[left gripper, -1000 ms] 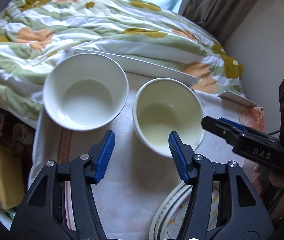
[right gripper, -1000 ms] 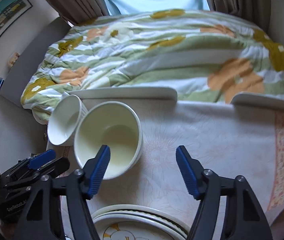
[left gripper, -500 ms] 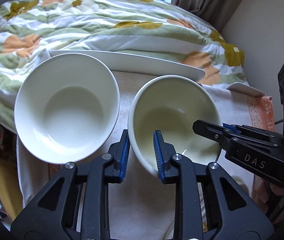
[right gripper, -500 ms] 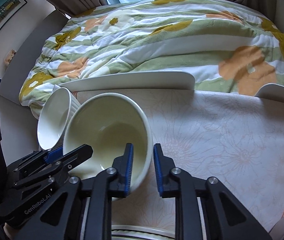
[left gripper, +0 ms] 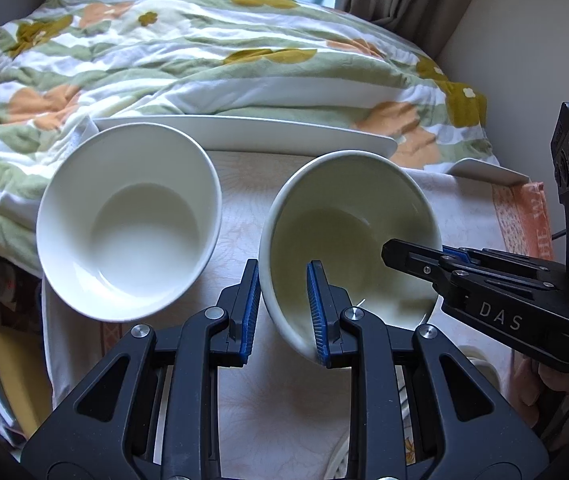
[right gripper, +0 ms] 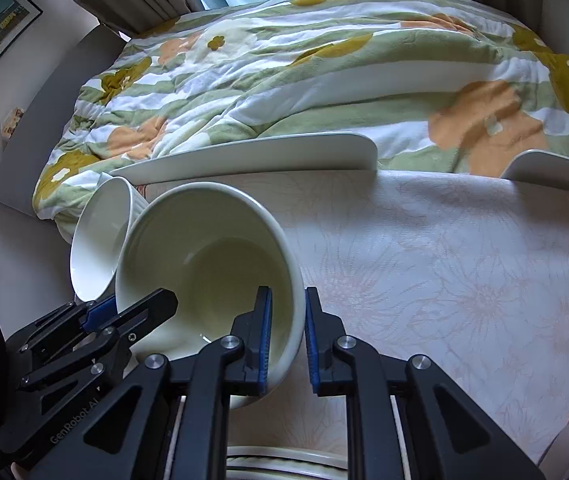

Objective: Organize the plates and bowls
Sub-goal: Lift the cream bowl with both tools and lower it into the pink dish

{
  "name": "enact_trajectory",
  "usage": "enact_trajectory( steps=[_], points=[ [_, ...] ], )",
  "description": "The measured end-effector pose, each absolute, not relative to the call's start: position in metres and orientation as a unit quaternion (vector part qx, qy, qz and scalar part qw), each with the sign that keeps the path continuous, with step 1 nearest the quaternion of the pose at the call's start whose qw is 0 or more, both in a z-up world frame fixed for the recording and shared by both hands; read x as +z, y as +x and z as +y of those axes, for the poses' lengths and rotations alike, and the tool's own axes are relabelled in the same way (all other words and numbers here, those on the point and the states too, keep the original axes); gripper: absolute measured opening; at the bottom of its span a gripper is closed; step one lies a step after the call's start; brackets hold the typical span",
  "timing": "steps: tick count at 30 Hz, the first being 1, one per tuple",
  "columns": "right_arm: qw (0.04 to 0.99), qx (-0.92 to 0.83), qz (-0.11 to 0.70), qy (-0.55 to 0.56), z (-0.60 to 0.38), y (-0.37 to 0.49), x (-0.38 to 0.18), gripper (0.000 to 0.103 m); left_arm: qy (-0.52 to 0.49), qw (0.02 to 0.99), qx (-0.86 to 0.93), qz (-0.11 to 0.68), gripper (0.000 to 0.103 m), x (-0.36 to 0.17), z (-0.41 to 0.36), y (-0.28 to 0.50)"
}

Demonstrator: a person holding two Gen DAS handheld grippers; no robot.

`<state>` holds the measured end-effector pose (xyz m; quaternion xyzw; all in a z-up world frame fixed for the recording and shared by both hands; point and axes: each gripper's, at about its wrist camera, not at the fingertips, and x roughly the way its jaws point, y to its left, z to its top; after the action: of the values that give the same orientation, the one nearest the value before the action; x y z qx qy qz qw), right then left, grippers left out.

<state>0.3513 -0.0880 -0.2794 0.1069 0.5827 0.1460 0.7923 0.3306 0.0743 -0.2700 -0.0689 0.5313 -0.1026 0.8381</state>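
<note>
A cream bowl (left gripper: 348, 224) is held tilted above the tablecloth by both grippers. My left gripper (left gripper: 284, 312) is shut on its near-left rim. My right gripper (right gripper: 287, 338) is shut on the bowl's (right gripper: 208, 256) right rim, and it shows at the right in the left wrist view (left gripper: 424, 256). A white bowl (left gripper: 128, 220) stands just left of the cream bowl; it also shows in the right wrist view (right gripper: 98, 236). A stack of plates (right gripper: 284, 464) lies below the grippers at the near edge.
A long white platter (left gripper: 244, 136) lies at the table's far edge, with another white dish (left gripper: 488, 172) at the far right. A flowered quilt (left gripper: 188, 56) covers the bed behind. The patterned tablecloth (right gripper: 444, 280) stretches to the right.
Both grippers closed on the cream bowl's rim, left and right, and lifted it so it tilts. The white bowl stayed in place.
</note>
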Motion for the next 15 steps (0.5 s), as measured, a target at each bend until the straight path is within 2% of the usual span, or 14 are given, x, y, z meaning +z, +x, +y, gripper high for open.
enact_trajectory(
  steps=[15],
  points=[
    [0.827, 0.146, 0.53, 0.119, -0.14, 0.311, -0.208, 0.014, -0.056, 0.859, -0.115, 0.495, 0.021, -0.199, 0.021, 0.3]
  ],
)
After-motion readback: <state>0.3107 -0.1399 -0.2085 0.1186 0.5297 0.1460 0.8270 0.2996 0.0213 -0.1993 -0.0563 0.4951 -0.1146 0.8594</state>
